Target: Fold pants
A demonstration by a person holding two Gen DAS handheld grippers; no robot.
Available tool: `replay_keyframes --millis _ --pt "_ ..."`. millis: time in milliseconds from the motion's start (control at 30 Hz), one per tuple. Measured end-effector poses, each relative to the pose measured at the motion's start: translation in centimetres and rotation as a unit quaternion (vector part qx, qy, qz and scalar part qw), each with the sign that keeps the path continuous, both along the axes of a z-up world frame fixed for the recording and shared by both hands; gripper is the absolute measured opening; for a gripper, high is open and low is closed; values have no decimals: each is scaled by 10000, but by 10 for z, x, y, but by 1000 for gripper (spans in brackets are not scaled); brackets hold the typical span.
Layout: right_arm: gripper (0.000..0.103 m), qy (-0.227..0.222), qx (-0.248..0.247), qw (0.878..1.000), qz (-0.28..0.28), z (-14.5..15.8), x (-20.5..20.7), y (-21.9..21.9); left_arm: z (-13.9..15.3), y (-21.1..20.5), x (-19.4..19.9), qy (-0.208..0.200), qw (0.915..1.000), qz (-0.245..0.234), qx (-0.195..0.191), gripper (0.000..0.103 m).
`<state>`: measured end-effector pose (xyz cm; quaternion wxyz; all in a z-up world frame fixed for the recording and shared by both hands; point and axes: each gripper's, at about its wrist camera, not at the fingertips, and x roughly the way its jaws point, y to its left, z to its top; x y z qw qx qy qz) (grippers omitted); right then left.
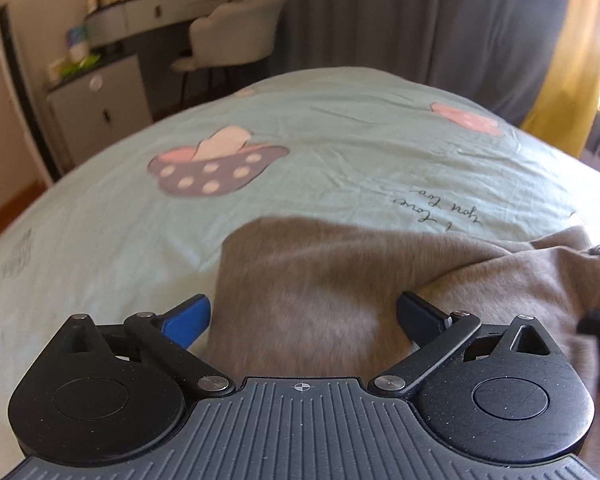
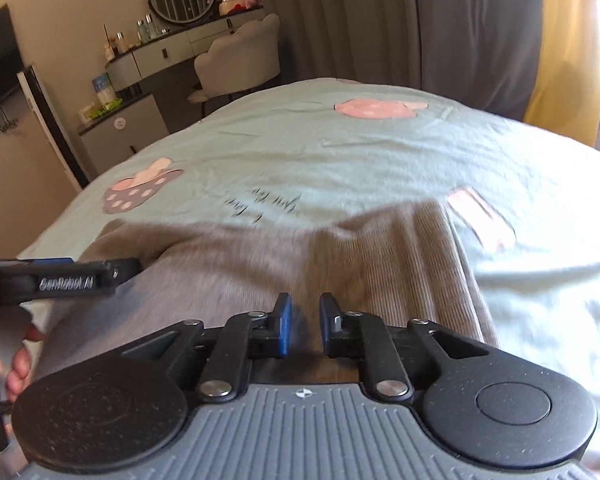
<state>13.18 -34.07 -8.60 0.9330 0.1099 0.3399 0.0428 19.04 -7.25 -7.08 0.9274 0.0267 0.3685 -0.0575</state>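
Nearest the lens, the left gripper is seen spread wide over the brown pants, its jaws apart with nothing held; the right gripper is drawn in to a narrow gap above the same cloth, and whether fabric is pinched cannot be told. The pants are spread, rumpled, on the pale green bedsheet. Beyond, a chair and a vanity desk are noted against grey curtains.
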Motion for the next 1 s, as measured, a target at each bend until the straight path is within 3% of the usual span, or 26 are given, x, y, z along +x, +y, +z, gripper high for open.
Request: replay_keyframes --millis 233,467,700,867,933,967,1000 --pt "17 156 -384 9990 160 -1 -50 9 5 5 -54 106 9992 -209 329 103" --pt "17 477 -684 9962 245 2 -64 20 -4 13 -98 273 9992 -217 207 103" --pt "18 586 -472 9970 172 1 -79 15 -9 11 -121 230 9990 -219 303 103" --pt "18 657 96 9978 -32 7 -93 -2 -9 21 -133 472 9987 -92 -156 103" --pt "26 661 617 9957 -193 9 -104 -17 -6 27 -141 447 9981 0 -414 103" --pt "52 681 898 9933 -273 8 -109 -25 -5 29 -146 403 9980 41 -495 103" --pt "72 699 1109 9904 -433 7 -115 -34 -4 30 -150 345 9979 87 -548 103"
